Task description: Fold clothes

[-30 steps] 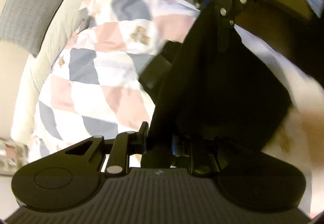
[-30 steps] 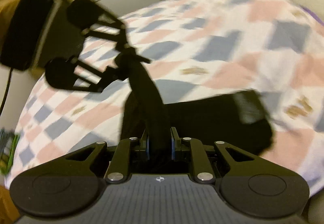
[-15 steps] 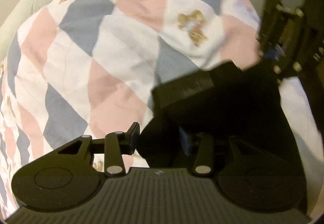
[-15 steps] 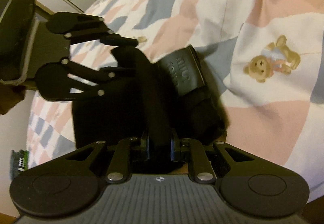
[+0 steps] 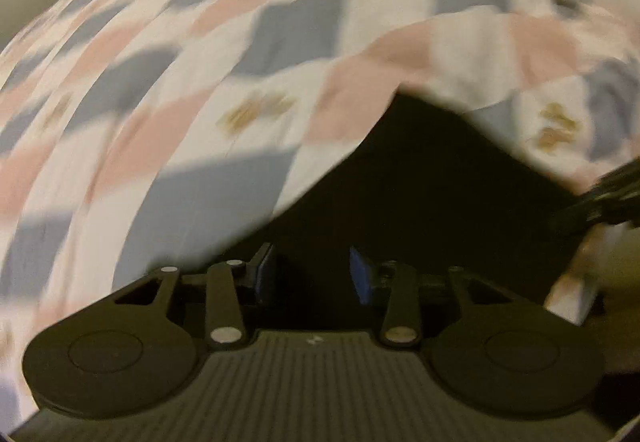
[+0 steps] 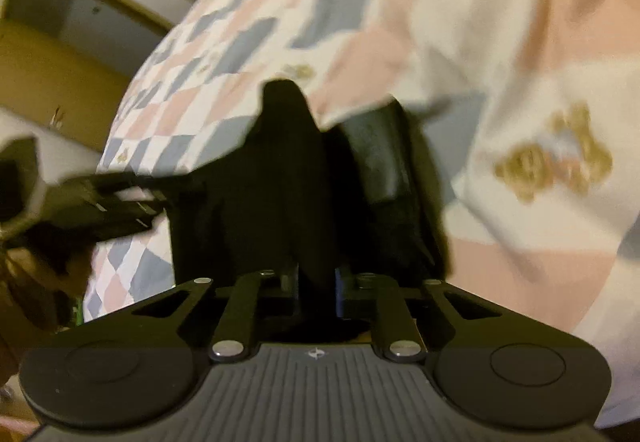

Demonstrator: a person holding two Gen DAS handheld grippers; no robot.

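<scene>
Your right gripper point(image 6: 316, 284) has its jaws closed on a ridge of the black garment point(image 6: 288, 178), which lies bunched on the patchwork quilt point(image 6: 540, 62) of the bed — its folded band just right of the pinched ridge. Your left gripper point(image 5: 312, 274) stands with jaws apart over the garment's near edge, gripping nothing — the view is blurred

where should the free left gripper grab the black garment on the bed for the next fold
Probably the loose near edge of the black garment, coming low over the quilt from the left. The left gripper stands open right at that edge, while the right gripper already pinches a raised ridge of cloth, so an opposite edge grip would keep the fabric spread.
</scene>
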